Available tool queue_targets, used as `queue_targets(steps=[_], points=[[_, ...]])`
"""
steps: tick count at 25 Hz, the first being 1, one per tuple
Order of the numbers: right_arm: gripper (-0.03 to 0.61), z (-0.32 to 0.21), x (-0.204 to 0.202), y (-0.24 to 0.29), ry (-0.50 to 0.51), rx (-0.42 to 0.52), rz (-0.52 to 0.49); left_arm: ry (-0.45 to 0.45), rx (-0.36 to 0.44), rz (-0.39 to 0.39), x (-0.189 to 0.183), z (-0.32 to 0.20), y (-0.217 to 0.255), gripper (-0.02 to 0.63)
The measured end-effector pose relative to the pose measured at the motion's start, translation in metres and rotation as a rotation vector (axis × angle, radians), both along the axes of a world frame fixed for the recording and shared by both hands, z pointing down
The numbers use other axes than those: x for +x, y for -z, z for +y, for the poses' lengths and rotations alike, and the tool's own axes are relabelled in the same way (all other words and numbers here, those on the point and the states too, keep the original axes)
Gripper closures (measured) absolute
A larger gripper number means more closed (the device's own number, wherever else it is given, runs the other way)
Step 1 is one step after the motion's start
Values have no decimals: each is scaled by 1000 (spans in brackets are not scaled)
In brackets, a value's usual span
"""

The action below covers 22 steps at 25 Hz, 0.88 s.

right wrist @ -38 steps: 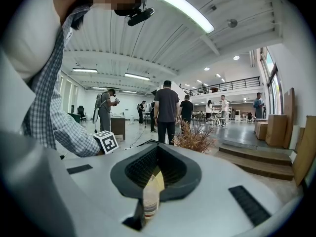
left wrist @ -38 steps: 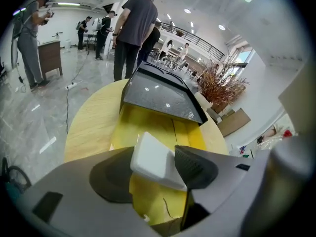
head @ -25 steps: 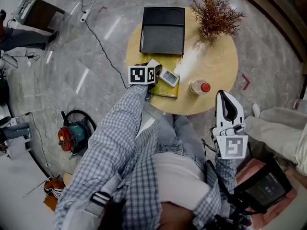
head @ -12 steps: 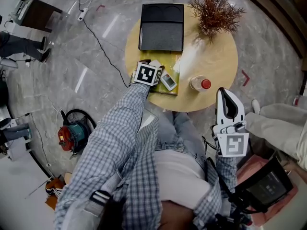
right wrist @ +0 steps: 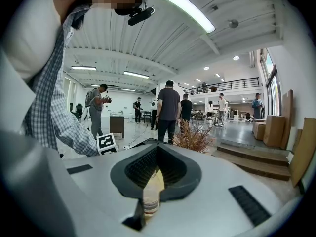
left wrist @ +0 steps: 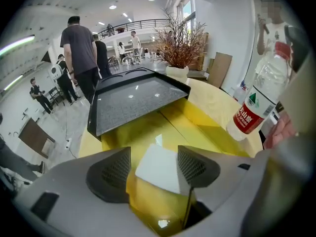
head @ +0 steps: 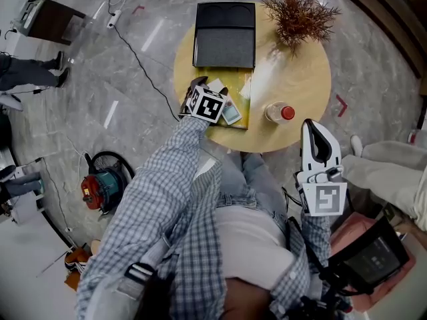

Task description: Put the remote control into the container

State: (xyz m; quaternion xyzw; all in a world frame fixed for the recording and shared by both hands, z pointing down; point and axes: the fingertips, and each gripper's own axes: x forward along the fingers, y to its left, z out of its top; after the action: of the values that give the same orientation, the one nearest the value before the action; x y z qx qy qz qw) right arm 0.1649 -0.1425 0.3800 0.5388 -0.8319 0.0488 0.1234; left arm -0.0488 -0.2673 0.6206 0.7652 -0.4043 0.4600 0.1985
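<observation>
Yellow mat (head: pixel 241 92) on the round wooden counter (head: pixel 300 79) butts right up against the black container (head: pixel 225 39). From the head view, the remote control (head: pixel 232 113) lies on that mat, on the near side of the container and clear of it. So it's not in yet. The left tool (head: pixel 211 87) is down over it and pointed at the container, I'd guess so the carry is just a short move forward. The right tool (head: pixel 315 137) hangs well apart from the container, off the counter's edge. Looks parked, like this is a one-tool job.

Left gripper view: jaws are apart and opening. A flat white slab I take for the remote control (left wrist: pixel 160 172) sits between them on the mat, short of the container (left wrist: pixel 133 100). It runs in under the right jaw with a gap on the left one, so nothing's gripped. The water bottle (left wrist: pixel 256 102) stands off to the container's right.

Right gripper view: that tool's jaws are together with nothing in them.
</observation>
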Motion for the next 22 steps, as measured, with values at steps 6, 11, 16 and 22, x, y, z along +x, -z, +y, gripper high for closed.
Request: queue_targets(steps=[6,11,16,22], points=[[572,1,-5,-3,9,-1,3,43,22,8,-16,-1,-1,327],[572,-1,-13,9,-19,10,-40,28,84,11,-22,-3,13,328],[572,4,-15,1,23,2,9,75,172,89,-28,-7,37,388],[572,2,-22,2,31,3,5,76,272,164,-32,-4,65,589]])
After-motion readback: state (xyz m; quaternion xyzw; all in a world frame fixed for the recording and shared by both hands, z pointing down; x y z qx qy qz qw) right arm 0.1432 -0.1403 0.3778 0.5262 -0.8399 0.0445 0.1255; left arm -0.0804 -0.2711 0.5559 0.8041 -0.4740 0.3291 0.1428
